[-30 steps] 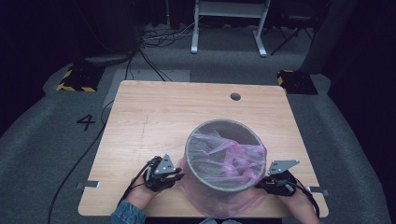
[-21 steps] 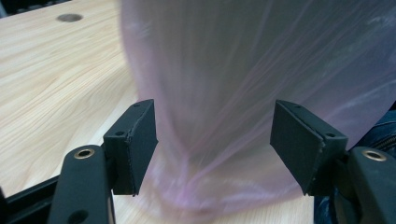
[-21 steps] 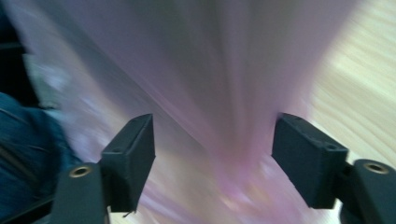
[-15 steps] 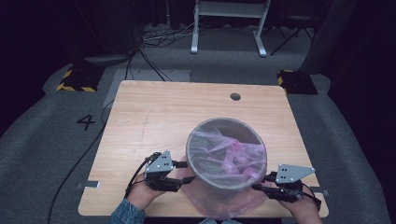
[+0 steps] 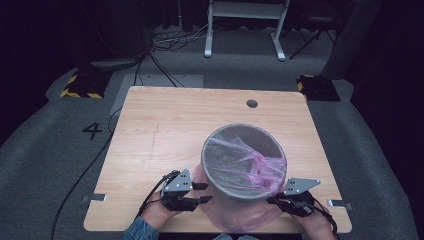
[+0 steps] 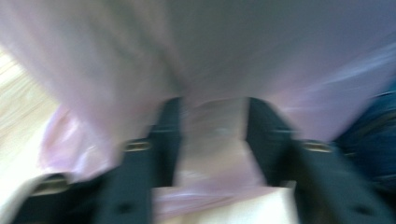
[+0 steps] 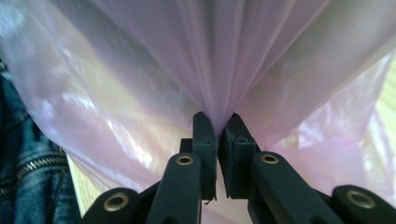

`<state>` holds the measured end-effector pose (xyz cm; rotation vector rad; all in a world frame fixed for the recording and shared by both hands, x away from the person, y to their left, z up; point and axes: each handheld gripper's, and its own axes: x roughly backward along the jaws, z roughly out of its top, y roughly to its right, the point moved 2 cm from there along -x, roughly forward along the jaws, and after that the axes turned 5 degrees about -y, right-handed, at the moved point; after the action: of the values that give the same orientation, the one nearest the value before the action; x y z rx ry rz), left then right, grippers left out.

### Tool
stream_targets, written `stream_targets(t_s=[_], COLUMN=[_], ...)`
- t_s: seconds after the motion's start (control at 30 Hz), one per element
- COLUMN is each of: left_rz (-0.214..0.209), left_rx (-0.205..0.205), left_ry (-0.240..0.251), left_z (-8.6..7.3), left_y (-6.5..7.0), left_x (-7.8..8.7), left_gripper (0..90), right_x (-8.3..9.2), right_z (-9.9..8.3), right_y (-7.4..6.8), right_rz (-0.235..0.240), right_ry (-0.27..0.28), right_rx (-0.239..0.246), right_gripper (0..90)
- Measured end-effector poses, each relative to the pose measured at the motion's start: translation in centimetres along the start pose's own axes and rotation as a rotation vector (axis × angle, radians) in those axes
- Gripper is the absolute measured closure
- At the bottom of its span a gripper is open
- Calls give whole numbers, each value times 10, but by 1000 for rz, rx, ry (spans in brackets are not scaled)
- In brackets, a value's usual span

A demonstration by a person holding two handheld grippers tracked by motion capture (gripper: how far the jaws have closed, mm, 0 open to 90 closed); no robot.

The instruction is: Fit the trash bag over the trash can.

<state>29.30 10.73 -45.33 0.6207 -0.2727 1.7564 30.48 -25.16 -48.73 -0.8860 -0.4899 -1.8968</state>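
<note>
A lab: numbered grey carpet point(image 5: 92, 131), hazard-taped weights point(image 5: 80, 85), floor cables point(image 5: 172, 42).

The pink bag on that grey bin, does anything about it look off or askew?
Yes. The pink bag is bunched toward the right inside the grey bin, and much of it hangs loose outside near the table's front edge. The right gripper pinches a fold; the left gripper is open.

One mesh bin point(image 5: 243, 160), one pink bag point(image 5: 240, 215), two grippers, one table point(image 5: 165, 130).

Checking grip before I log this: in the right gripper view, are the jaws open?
No: the right gripper has its jaws pinched shut on a fold of the pink bag.
</note>
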Motion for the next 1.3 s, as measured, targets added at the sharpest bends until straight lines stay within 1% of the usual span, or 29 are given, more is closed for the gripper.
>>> stream_targets(t_s=[0.03,0.07,0.13,0.23,0.27,0.33,0.37,0.4,0.43,0.47,0.5,0.53,0.57,0.6,0.67,0.73,0.8,0.83,0.9,0.93,0.97,1.0,1.03,1.07,1.13,1.17,1.2,1.23,1.3], left_rz=[-14,-21,4,39,62,146,197,218,227,255,287,302,316,332,328,332,328,321,285,274,253,244,233,220,226,247,273,292,359], left_rx=[-2,-9,-19,-17,-30,-67,-81,-71,-61,-50,-41,-29,-18,-5,21,26,26,31,28,37,52,62,74,93,134,142,138,133,125], left_ry=[13,26,49,43,31,-14,-31,-36,-43,-49,-55,-59,-65,-75,-107,-136,-174,-179,-143,-115,-92,-72,-50,-35,-13,2,9,9,-4], left_z=[1,1,5,13,17,20,21,22,22,21,20,19,17,15,9,4,0,-2,-3,-2,-1,0,1,2,8,12,15,18,24], left_y=[4,9,18,25,28,32,32,31,29,27,24,22,17,12,4,1,-1,0,4,8,12,14,18,21,28,35,40,44,50], left_x=[3,6,10,6,1,-7,-11,-13,-14,-15,-15,-15,-16,-17,-21,-26,-29,-29,-26,-23,-20,-19,-16,-14,-13,-14,-15,-16,-22], left_gripper=[365,346,318,303,301,323,339,381,479,631,737,840,892,898,900,900,900,900,898,821,652,517,443,386,276,240,228,214,199], right_x=[-2,-2,-1,2,3,6,7,8,9,10,12,15,17,20,27,35,44,48,55,56,57,57,56,55,55,54,55,55,57], right_z=[-1,-2,-2,1,2,5,6,7,8,8,8,8,8,7,6,2,-1,-3,-6,-6,-6,-6,-5,-4,-1,0,1,1,1], right_y=[-1,-2,-2,-5,-6,-9,-10,-11,-12,-12,-13,-14,-15,-15,-15,-12,-9,-7,-2,-2,-3,-5,-7,-9,-12,-13,-14,-13,-12], right_rz=[-2,3,4,9,13,22,22,27,30,32,40,50,57,57,53,57,39,27,-4,-6,-5,-4,-6,-6,-9,-14,-31,-45,-58], right_ry=[-5,-6,-3,12,17,29,32,37,42,48,58,72,81,94,118,145,169,180,210,216,219,219,217,215,208,208,199,192,198], right_rx=[1,-5,-14,-23,-22,-19,-14,-12,-12,-10,-9,-6,0,5,-1,-21,-41,-52,-82,-93,-100,-94,-89,-83,-81,-84,-98,-116,-142], right_gripper=[867,873,882,895,896,896,895,895,892,886,862,823,777,725,680,634,598,568,492,483,483,484,486,489,493,494,494,494,491])
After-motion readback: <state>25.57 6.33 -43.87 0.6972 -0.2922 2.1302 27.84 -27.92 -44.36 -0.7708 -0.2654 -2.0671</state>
